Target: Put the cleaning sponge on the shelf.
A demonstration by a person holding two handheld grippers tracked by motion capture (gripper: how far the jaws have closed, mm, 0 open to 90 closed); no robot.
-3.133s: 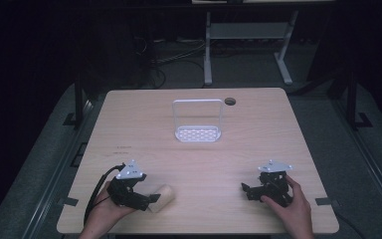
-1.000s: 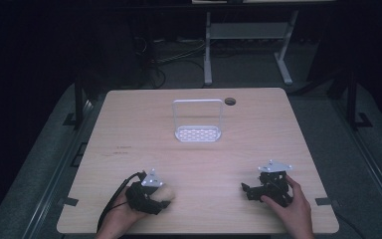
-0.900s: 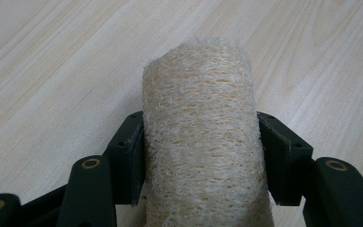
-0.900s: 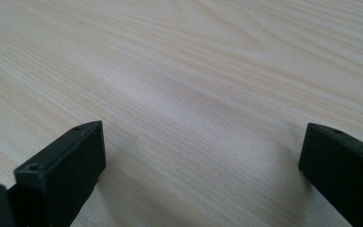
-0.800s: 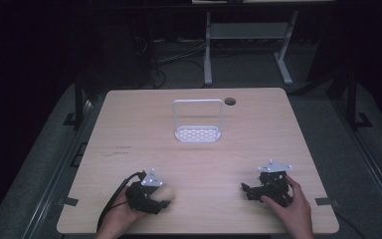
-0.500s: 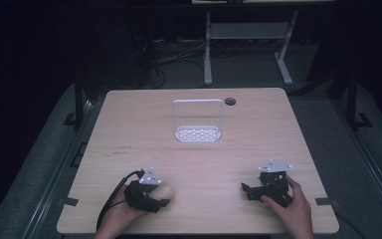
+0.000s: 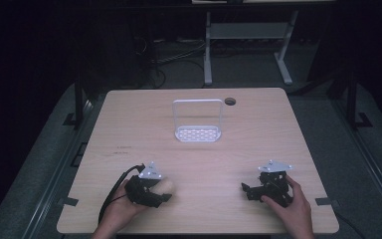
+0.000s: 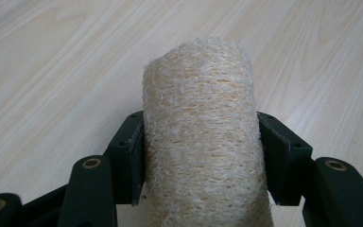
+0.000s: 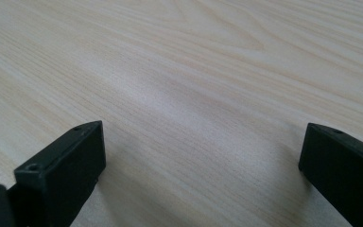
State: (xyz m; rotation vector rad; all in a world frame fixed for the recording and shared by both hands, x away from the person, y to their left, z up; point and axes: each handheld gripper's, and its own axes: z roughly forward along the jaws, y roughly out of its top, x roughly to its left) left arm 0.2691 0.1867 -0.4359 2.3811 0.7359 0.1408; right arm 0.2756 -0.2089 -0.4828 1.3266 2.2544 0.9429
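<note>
The left gripper (image 7: 160, 195) is clamping a pale, fibrous loofah roll (image 8: 203, 142) between its two black jaws, one jaw pressing each side of the roll. In the left gripper view the roll is running lengthwise away from the camera, its far end blunt and rough, with the wood of the desk (image 8: 52, 71) lying behind it. From the high view the loofah roll (image 7: 165, 186) is sitting low over the desk's near left part, poking out toward the right of the gripper, and the person's left hand (image 7: 119, 211) is wrapping the gripper's body while its cable is looping out to the left.

The right gripper (image 7: 248, 189) is resting near the desk's near right corner, held by the right hand (image 7: 288, 206), well apart from the left one. Its jaws are standing wide, with bare desk (image 9: 194, 94) showing between them in the right gripper view.

Farther back, near the middle of the desk (image 7: 129, 124), a white rack (image 7: 198, 122) with a perforated base and a tall loop frame is standing upright. A small dark round hole (image 7: 230, 101) is sitting just beyond it, near the far edge.
</note>
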